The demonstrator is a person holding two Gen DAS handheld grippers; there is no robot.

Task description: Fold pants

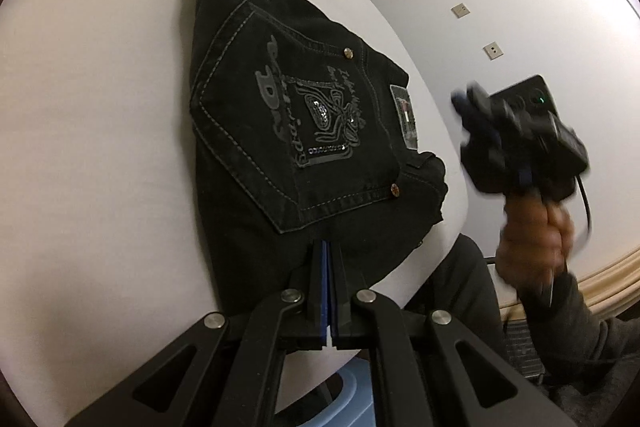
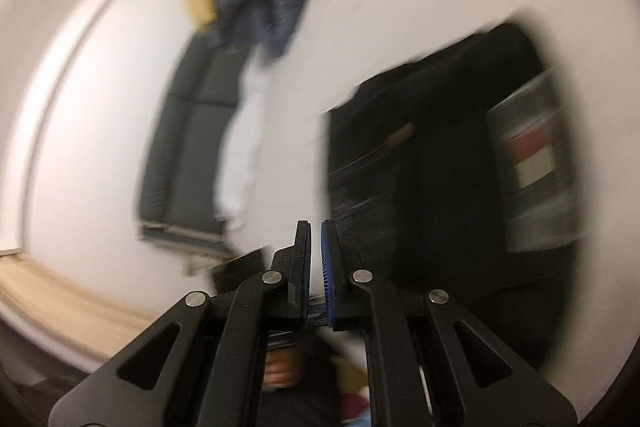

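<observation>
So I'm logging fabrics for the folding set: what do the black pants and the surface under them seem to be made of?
The black pants look like matte black denim: contrast seam stitching, metal rivets, and a back pocket with a raised, slightly glossy print. The waistband patch looks woven or printed; I can't tell which. The white surface looks like soft cloth, judging by its shallow wrinkles.

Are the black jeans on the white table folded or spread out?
Folded. The black jeans lie as a compact bundle on the white table, back pocket on top, no legs extending.
</observation>
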